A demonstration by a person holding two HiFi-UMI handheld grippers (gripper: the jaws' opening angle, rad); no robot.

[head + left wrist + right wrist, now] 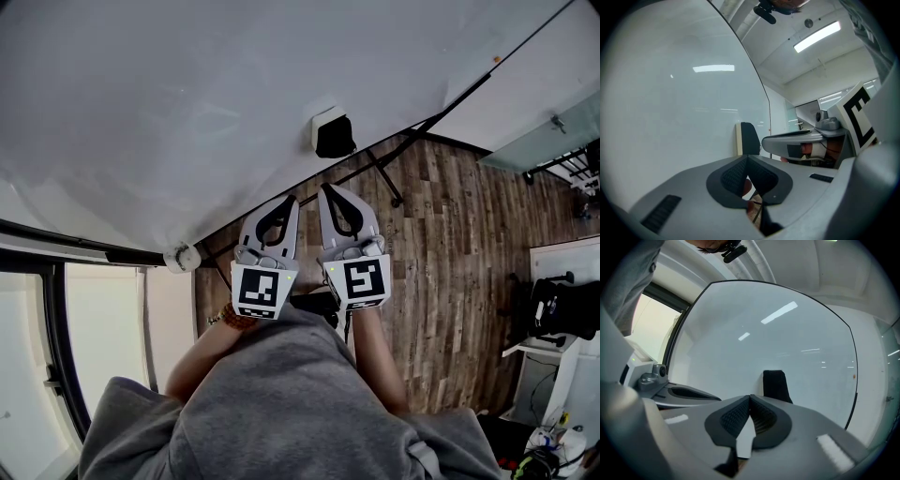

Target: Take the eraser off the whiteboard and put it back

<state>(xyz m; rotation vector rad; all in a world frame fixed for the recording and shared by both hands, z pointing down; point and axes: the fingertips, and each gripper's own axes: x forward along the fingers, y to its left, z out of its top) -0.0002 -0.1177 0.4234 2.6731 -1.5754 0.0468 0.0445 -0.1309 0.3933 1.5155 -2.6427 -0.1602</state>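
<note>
— So, where is the eraser [333,134] found?
— It is seen stuck on the whiteboard [169,103], close to the board's dark-framed edge. It lies straight ahead of both claws and apart from them.
— How may it be described?
— A small upright block is shown, with a black body and a pale, off-white part along one side. In the right gripper view only its black side is made out.
— And the left claw [290,201]?
— Its pads are seen pressed together at the tips, with nothing caught between them.
— The right claw [325,190]?
— It is closed likewise, and empty. Both are held level, side by side, and pointed at the board, above a wood-plank floor [450,281].
</note>
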